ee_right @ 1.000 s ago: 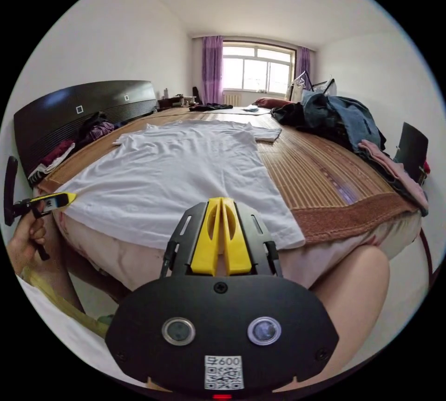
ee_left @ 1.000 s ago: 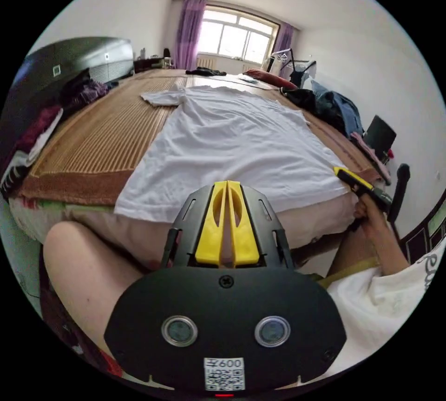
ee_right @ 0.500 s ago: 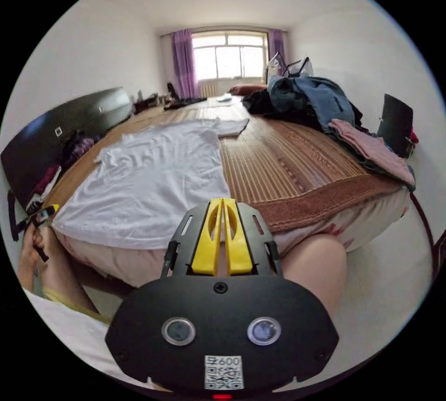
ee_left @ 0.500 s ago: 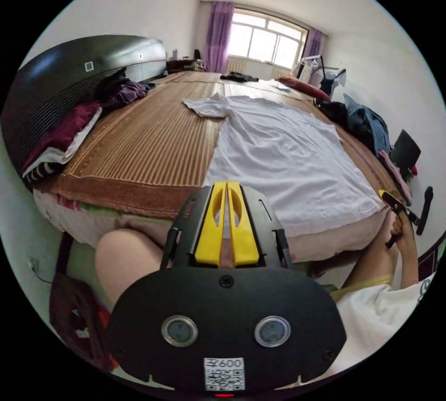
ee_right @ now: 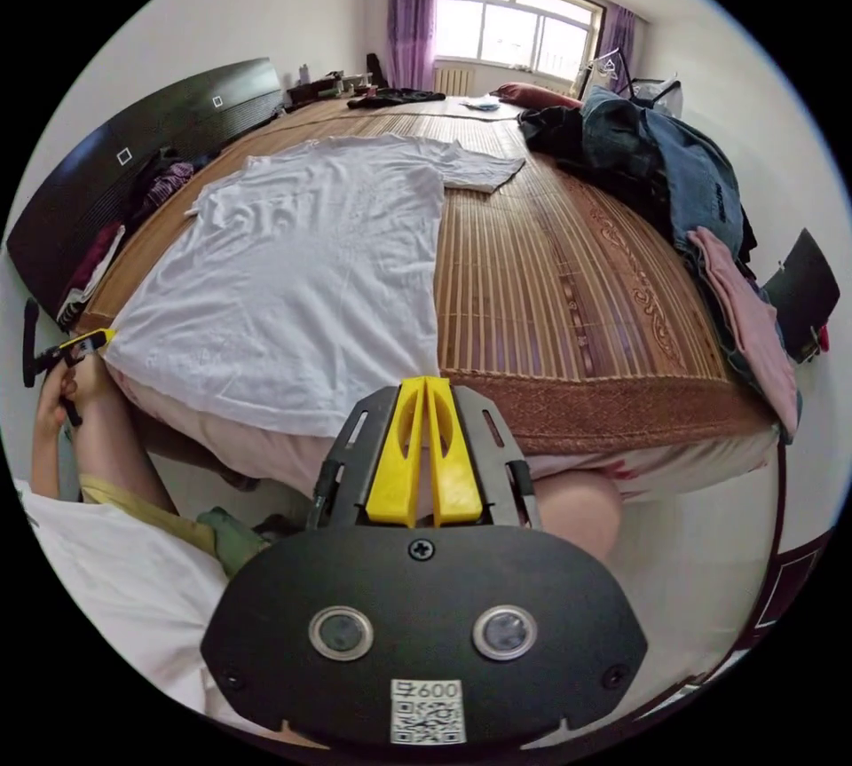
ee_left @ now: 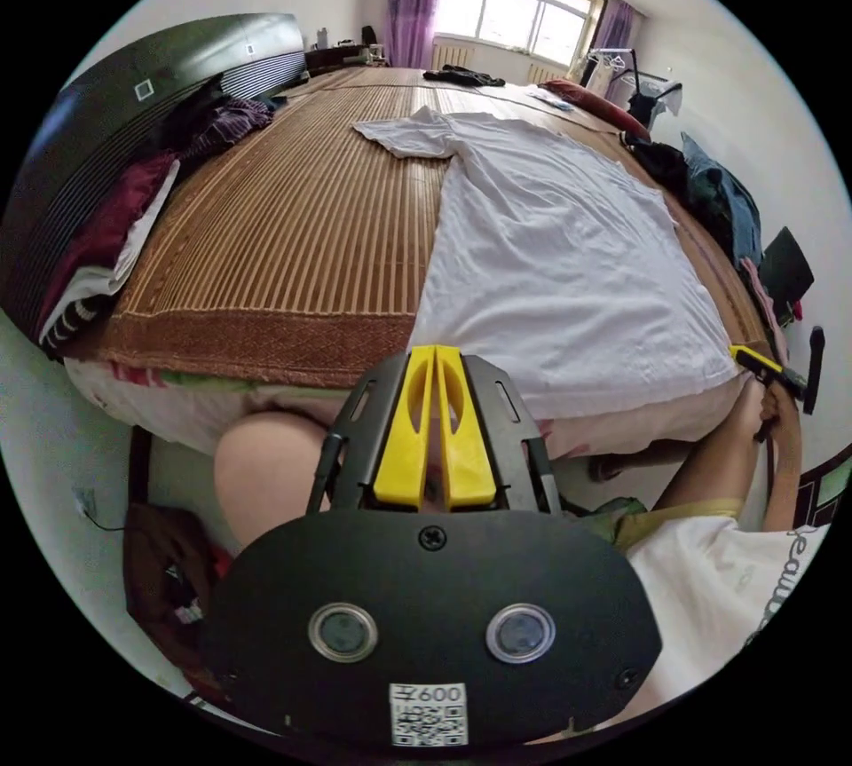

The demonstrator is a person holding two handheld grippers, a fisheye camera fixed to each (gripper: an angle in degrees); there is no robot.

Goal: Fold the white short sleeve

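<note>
The white short-sleeve shirt [ee_left: 559, 260] lies spread flat on the bamboo mat [ee_left: 302, 242] covering the bed, its hem at the near edge. The left tool [ee_left: 434, 358] hovers before that edge with its yellow jaws pressed together, pinching nothing. The right tool [ee_right: 424, 389] likewise hangs clear of the shirt, jaws pressed together, beside a clothes pile [ee_right: 674, 180].
</note>
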